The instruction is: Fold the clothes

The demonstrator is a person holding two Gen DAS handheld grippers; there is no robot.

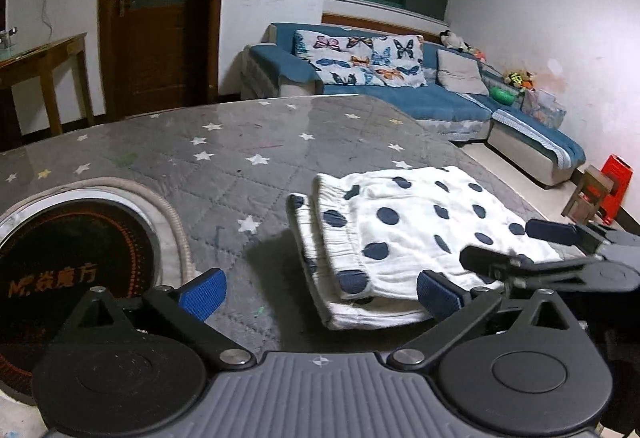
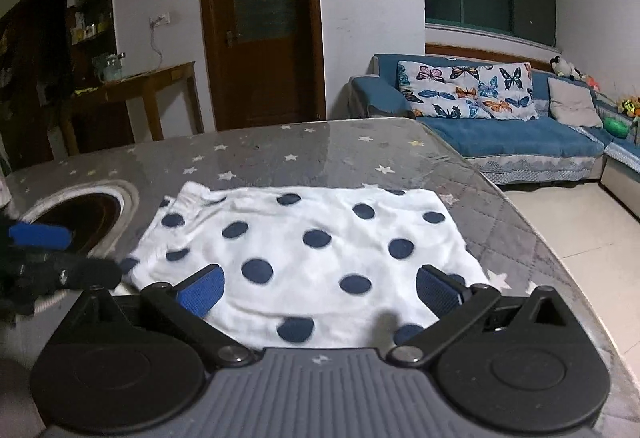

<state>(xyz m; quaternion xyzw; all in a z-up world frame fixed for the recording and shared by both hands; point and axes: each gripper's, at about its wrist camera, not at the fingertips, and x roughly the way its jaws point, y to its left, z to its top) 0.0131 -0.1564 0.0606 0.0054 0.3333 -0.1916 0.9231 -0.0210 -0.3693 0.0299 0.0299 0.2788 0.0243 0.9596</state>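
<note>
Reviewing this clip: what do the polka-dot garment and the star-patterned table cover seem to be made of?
Polka-dot garment: looks like soft woven cotton, matte, with a fine crinkled texture and a gathered, ribbed waistband; the exact fibre can't be told. Star-patterned table cover: looks like quilted grey fabric with stitched diamond lines, under what seems a clear glossy sheet, since it shows reflections.

A home living room: blue sofa [image 2: 500,134], wooden door [image 2: 260,22], side table [image 2: 140,82].

orange "M. 谷魔方" — on black round cooktop [image 1: 76,258]
</note>
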